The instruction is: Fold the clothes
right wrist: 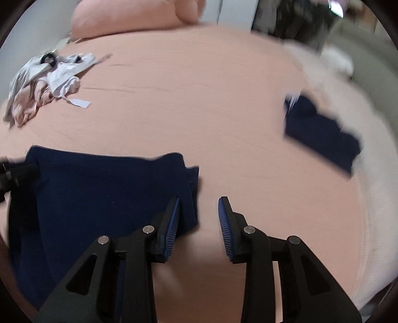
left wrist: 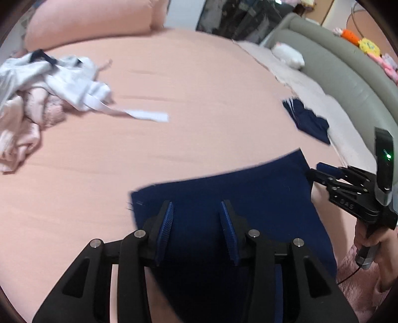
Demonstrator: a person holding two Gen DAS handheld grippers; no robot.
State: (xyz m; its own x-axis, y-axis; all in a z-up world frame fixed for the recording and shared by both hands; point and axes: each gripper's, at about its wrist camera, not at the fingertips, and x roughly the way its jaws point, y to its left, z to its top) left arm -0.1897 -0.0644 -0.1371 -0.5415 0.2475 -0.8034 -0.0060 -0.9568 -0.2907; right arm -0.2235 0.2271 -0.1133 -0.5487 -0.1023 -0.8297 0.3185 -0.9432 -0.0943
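Note:
A navy blue garment (left wrist: 223, 193) lies flat on the pink bed (left wrist: 174, 99); it also shows in the right wrist view (right wrist: 104, 188). My left gripper (left wrist: 196, 206) is open and empty, hovering over the garment's near left part. My right gripper (right wrist: 199, 201) is open and empty, just beside the garment's right edge, over bare sheet. In the left wrist view the right gripper (left wrist: 321, 171) sits at the garment's far right corner. The left gripper's tip (right wrist: 22, 171) shows at the garment's left corner in the right wrist view.
A folded navy garment (left wrist: 308, 119) lies at the right of the bed (right wrist: 321, 131). A heap of white and pink clothes (left wrist: 44, 87) lies at the far left (right wrist: 47, 79). Pink pillows (left wrist: 94, 20) stand at the back. A grey padded bed frame (left wrist: 335, 62) runs along the right.

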